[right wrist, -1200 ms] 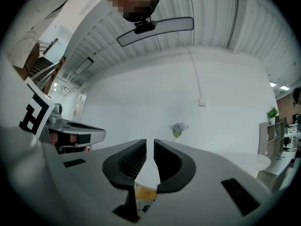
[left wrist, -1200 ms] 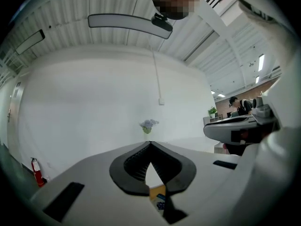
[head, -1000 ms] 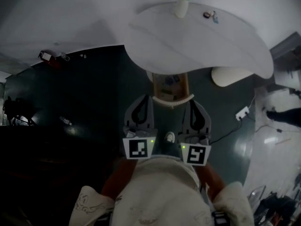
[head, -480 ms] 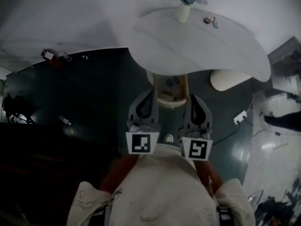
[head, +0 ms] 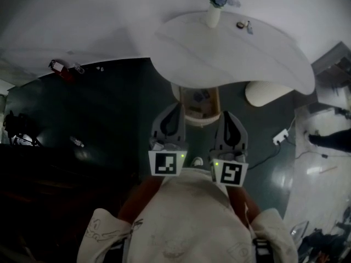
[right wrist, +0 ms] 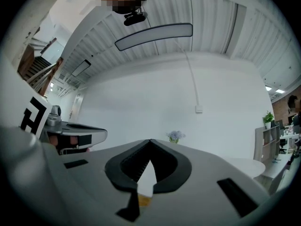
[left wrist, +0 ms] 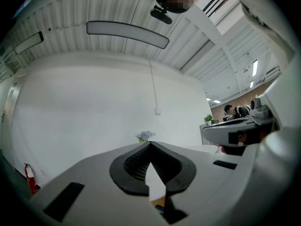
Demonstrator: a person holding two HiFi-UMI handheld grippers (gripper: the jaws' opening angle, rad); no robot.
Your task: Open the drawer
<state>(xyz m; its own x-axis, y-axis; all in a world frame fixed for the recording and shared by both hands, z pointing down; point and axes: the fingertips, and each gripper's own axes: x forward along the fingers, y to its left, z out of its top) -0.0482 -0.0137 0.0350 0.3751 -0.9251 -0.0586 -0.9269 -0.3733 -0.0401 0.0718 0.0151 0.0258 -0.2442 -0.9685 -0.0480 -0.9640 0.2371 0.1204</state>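
I keep my left gripper and right gripper back, jaws closed and empty, because the drawer at centre frame, under the table, seems already open.

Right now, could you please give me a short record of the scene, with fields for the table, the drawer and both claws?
table: white, rounded; vase of flowers near its far edge
drawer: pulled out from under the table, inside showing
left claw: shut, empty, by the drawer's left side
right claw: shut, empty, by the drawer's right side
contact with drawer: cannot tell
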